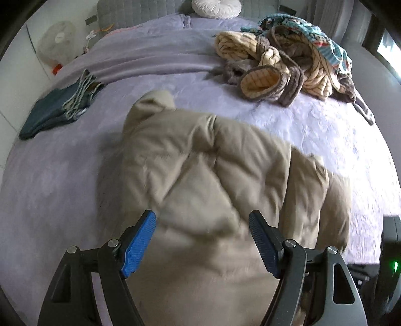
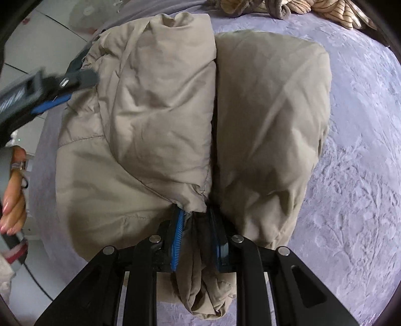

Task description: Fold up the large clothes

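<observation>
A large beige padded jacket [image 1: 200, 170] lies on the purple bedspread [image 1: 62, 180], folded in on itself. My left gripper [image 1: 202, 220] is open just above the jacket's near part, with nothing between its blue pads [image 1: 140, 243]. In the right wrist view the jacket [image 2: 163, 112] fills the middle, two folded halves side by side. My right gripper [image 2: 198, 225] is shut on a bunched edge of the jacket. The left gripper [image 2: 50, 87] shows at the jacket's far left edge.
A heap of striped, brown and patterned clothes [image 1: 288, 65] lies at the far right of the bed. A folded dark blue garment [image 1: 57, 110] lies at the left. A white round cushion [image 1: 215, 7] and a fan [image 1: 56, 41] stand beyond. A person's hand [image 2: 12, 200] shows at left.
</observation>
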A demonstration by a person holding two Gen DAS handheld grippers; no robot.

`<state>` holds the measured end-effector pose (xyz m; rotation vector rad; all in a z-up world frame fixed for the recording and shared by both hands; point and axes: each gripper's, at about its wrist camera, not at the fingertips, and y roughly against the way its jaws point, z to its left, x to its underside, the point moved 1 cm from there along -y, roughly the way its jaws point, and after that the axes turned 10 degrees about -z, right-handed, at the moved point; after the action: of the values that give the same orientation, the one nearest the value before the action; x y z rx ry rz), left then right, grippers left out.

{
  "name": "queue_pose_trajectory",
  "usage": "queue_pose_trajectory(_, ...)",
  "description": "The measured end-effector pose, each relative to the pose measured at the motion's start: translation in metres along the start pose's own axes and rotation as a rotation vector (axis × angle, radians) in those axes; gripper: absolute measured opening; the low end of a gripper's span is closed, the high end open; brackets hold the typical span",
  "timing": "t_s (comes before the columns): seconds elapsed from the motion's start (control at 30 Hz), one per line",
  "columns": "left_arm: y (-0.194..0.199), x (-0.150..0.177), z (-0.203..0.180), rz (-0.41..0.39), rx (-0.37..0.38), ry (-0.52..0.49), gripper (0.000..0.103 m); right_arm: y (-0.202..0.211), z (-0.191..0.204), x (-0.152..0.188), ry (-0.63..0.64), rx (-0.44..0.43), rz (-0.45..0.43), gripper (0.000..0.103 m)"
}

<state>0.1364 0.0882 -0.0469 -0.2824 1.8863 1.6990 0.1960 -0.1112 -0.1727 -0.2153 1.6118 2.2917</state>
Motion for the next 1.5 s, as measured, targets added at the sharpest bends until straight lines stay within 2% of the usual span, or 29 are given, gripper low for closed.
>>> queue_pose_trajectory(0.03, 0.004, 0.004, 0.002, 0.005, 0.001, 0.012, 0.089, 0.001, -0.003, 0.002, -0.007, 0.001, 0.001, 0.021)
queue_pose_trajectory(0.07, 0.009, 0.008, 0.006, 0.005, 0.001, 0.026, 0.103, 0.008, -0.006, 0.007, -0.014, 0.001, 0.002, 0.022)
queue_pose_trajectory(0.1, 0.015, 0.012, 0.009, -0.002, -0.008, 0.036, 0.103, 0.019, -0.011, 0.015, -0.019, 0.003, 0.003, 0.023)
queue_pose_trajectory(0.13, 0.018, 0.014, 0.010, -0.003, -0.008, 0.041, 0.103, 0.014, -0.012, 0.015, -0.021, 0.005, 0.003, 0.024)
queue_pose_trajectory(0.23, 0.031, 0.026, 0.018, 0.011, -0.011, 0.069, 0.103, 0.036, 0.000, 0.026, -0.019, 0.022, 0.005, 0.025)
queue_pose_trajectory(0.37, 0.044, 0.044, 0.026, 0.050, -0.081, 0.062, 0.103, 0.054, 0.007, 0.034, -0.028, 0.041, 0.012, 0.029)
queue_pose_trajectory(0.43, 0.049, 0.051, 0.027, 0.050, -0.114, 0.049, 0.103, 0.054, 0.012, 0.034, -0.035, 0.044, 0.011, 0.034)
queue_pose_trajectory(0.53, 0.060, 0.061, 0.033, 0.057, -0.109, 0.062, 0.103, 0.067, 0.015, 0.042, -0.051, 0.037, 0.007, 0.050)
queue_pose_trajectory(0.7, 0.078, 0.077, 0.042, 0.086, -0.114, 0.095, 0.103, 0.093, 0.020, 0.060, -0.063, 0.045, 0.000, 0.061)
queue_pose_trajectory(0.9, 0.099, 0.087, 0.048, 0.080, -0.104, 0.103, 0.103, 0.121, 0.022, 0.086, -0.095, 0.063, -0.014, 0.075)
queue_pose_trajectory(1.1, 0.114, 0.098, 0.056, 0.072, -0.096, 0.089, 0.103, 0.145, 0.029, 0.109, -0.126, 0.103, -0.039, 0.076)
queue_pose_trajectory(1.17, 0.118, 0.100, 0.060, 0.062, -0.105, 0.085, 0.103, 0.153, 0.032, 0.115, -0.132, 0.122, -0.055, 0.083)
queue_pose_trajectory(1.27, 0.126, 0.105, 0.068, 0.049, -0.109, 0.092, 0.103, 0.170, 0.035, 0.124, -0.138, 0.153, -0.082, 0.086)
queue_pose_trajectory(1.33, 0.129, 0.107, 0.073, 0.041, -0.110, 0.097, 0.103, 0.176, 0.038, 0.126, -0.147, 0.166, -0.104, 0.089)
queue_pose_trajectory(1.5, 0.138, 0.110, 0.084, 0.020, -0.126, 0.101, 0.103, 0.177, 0.053, 0.122, -0.156, 0.206, -0.149, 0.089)
